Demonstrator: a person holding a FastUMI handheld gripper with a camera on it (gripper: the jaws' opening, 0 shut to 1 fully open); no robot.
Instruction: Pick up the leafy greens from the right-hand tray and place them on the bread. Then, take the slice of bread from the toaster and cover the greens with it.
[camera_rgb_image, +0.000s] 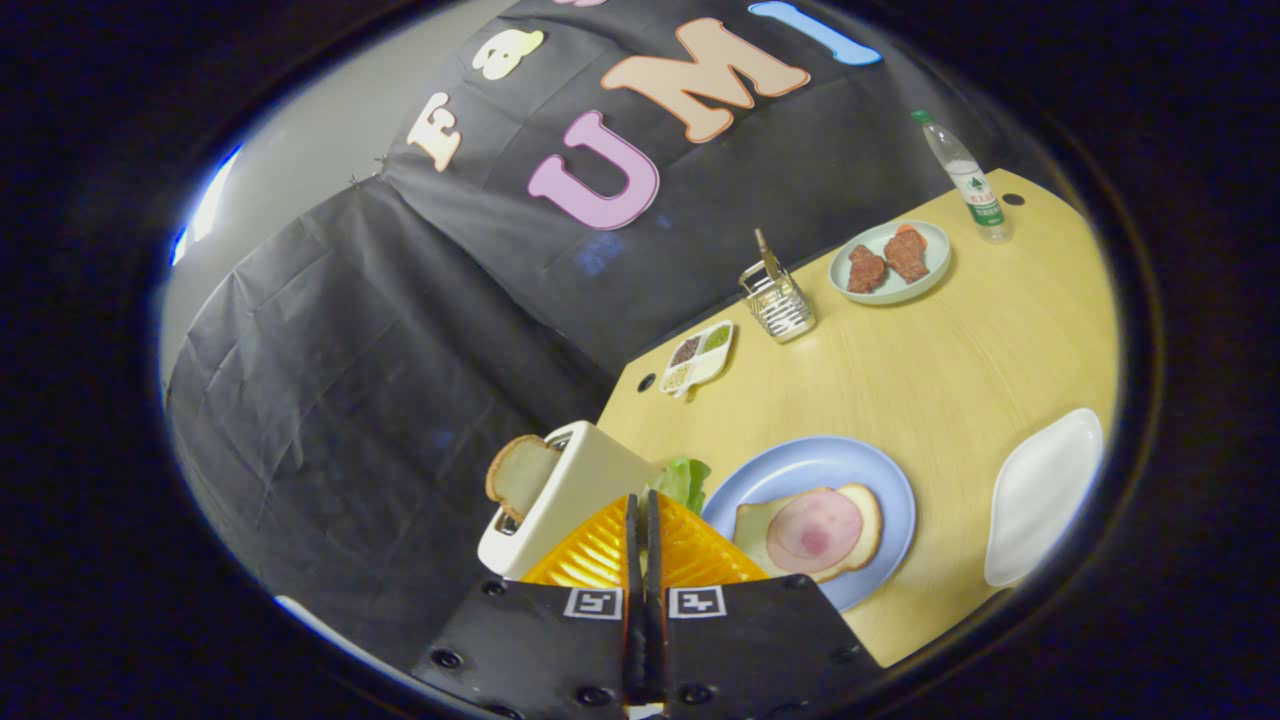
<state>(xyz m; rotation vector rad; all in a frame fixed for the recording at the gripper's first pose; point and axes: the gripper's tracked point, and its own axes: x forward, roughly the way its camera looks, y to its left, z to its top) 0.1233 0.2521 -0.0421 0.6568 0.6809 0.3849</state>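
Tool (642, 515) pressed together on leafy greens (684, 480), between toaster (560, 500) and blue plate (850, 470).
Left to right: toaster bread (520, 472) upright in slot; greens limp, light, tear-prone, best pinched at stem; ham-topped bread (812, 530) on plate.

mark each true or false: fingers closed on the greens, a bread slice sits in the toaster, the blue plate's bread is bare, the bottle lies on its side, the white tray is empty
1. The gripper is closed on the leafy greens. True: both fingers meet at the leaf's base.
2. A bread slice sits in the toaster. True.
3. The bread on the blue plate is bare. False: a ham slice lies on it.
4. The bottle lies on its side. False: it stands upright.
5. The white tray holds nothing. True.
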